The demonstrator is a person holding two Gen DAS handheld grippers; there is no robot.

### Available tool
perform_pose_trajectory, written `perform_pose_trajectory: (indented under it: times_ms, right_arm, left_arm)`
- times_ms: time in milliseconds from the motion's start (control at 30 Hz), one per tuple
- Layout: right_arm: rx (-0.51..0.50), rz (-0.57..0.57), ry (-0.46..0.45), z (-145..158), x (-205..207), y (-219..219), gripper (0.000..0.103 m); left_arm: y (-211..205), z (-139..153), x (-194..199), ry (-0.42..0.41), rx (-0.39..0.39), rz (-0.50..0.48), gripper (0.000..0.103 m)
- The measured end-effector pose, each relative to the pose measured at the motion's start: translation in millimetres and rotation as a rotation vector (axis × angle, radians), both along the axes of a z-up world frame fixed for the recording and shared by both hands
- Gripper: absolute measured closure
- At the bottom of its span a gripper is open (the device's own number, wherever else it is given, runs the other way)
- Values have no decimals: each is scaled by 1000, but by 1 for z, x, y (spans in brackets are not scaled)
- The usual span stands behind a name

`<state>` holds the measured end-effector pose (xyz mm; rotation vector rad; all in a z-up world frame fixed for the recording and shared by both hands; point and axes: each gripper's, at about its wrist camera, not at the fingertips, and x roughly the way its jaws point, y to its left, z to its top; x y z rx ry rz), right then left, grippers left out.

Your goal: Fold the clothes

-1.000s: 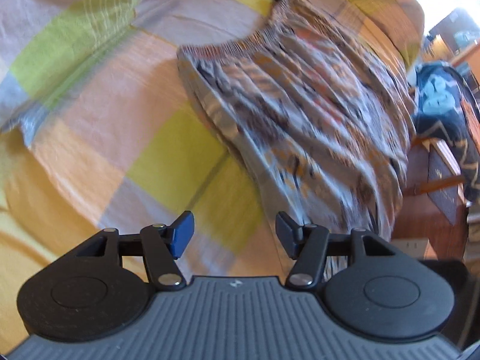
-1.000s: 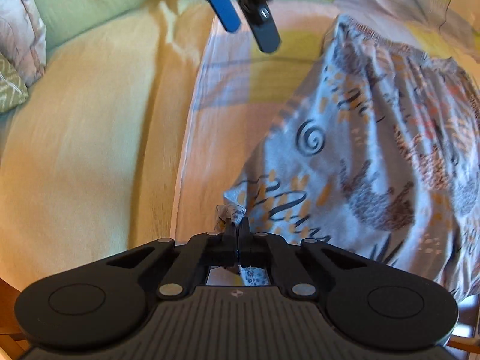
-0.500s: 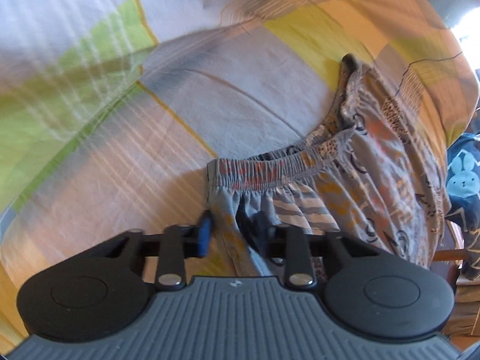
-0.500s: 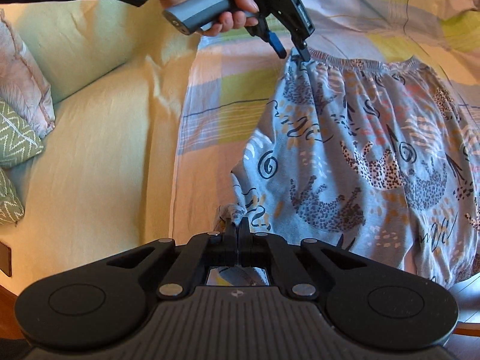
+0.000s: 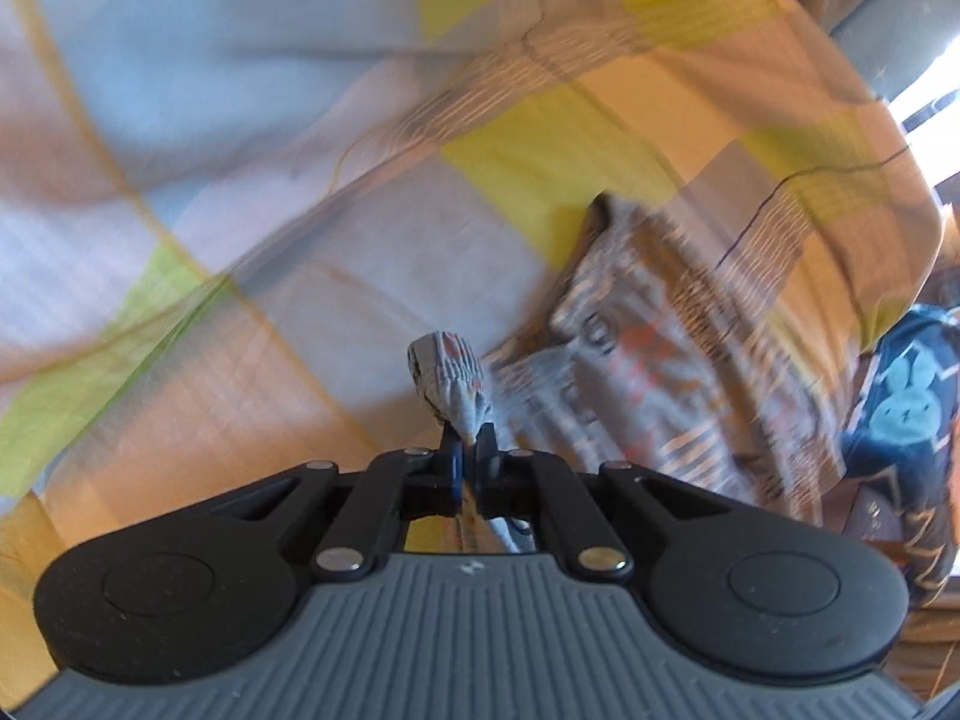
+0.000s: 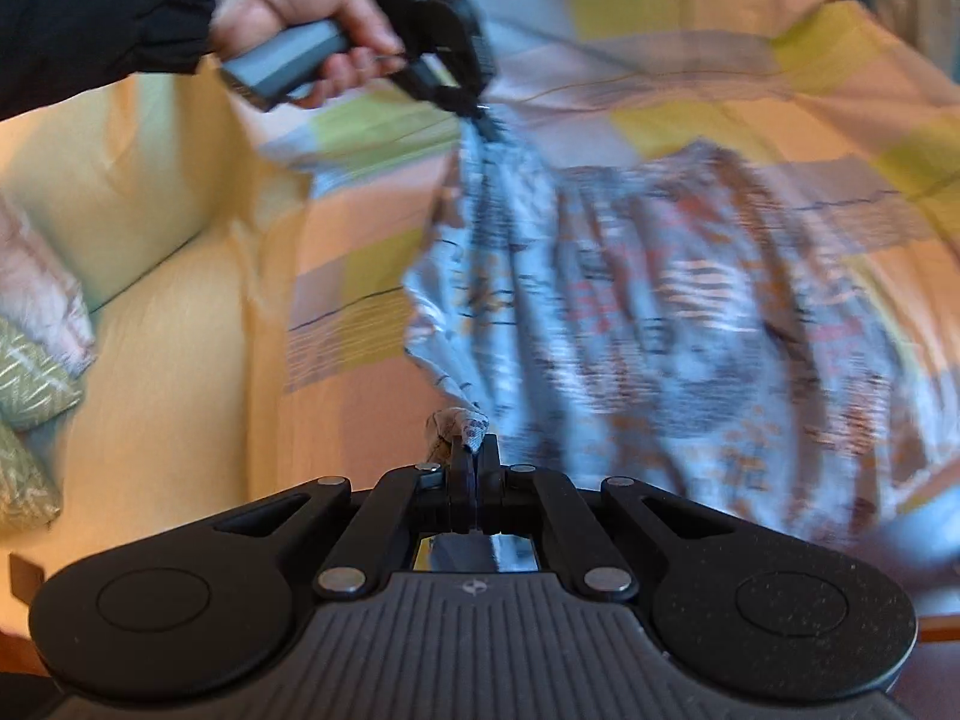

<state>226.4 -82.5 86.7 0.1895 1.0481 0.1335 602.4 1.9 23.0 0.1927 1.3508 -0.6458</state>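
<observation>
Grey patterned shorts (image 6: 690,324) with orange and dark prints lie partly lifted over a checked bedspread (image 6: 750,60). My left gripper (image 5: 469,450) is shut on the elastic waistband corner (image 5: 447,369), which bunches up above its tips. In the right wrist view that same left gripper (image 6: 480,114) hangs at the top with the cloth stretched down from it, held by a hand (image 6: 300,6) in a black sleeve. My right gripper (image 6: 474,450) is shut on a corner of the shorts' hem (image 6: 459,423). The shorts (image 5: 660,372) are blurred in both views.
A pale yellow sofa or mattress side (image 6: 138,360) lies left of the bedspread, with patterned cushions (image 6: 30,372) at the far left. A dark blue garment with a light rabbit print (image 5: 906,408) sits at the right edge of the bed, beside wooden furniture.
My left gripper came down on the waistband corner, shut on it and raised it. The right gripper stayed shut on the hem corner and lifted, pulling the shorts' left edge off the bedspread.
</observation>
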Motion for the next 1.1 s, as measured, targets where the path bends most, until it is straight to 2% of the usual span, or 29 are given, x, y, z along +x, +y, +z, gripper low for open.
perform_pose_trajectory:
  times_ms: [167,300,633,700,733,800,867,933,1000,1100]
  right_arm:
    - [-113,-134,14,6,-18,-76,103]
    - [-154,-239,29,-3,-24,-143,103]
    - [-177,-338,50,-56,-9,-268,103]
    - [-142,-341,71,-70,-2,-285,103]
    - [-102,-347,103,-81,1,-292,103]
    - [-16,-378,174,-107,4,-302,103]
    - [-28,-407,250,-127,4,-307,103]
    - [-45,-457,266,-134,-3,-312,100]
    - [-43,-489,271,-132,-10,-313,88]
    - [-42,-482,267,-127,-17,-309,88]
  left_arm:
    - [-70,9,-1,28,-40,11,102]
    - [-125,-7,-1,43,-33,21,102]
    - [-210,-42,9,22,11,21,102]
    - [-221,-51,10,4,37,12,101]
    - [-224,-55,10,-5,45,11,98]
    - [-225,-56,11,-21,23,27,93]
    - [-221,-51,13,-43,8,36,88]
    - [-215,-42,15,-69,-1,39,80]
    - [-204,-35,17,-87,3,46,76]
    - [-185,-34,17,-77,19,58,72]
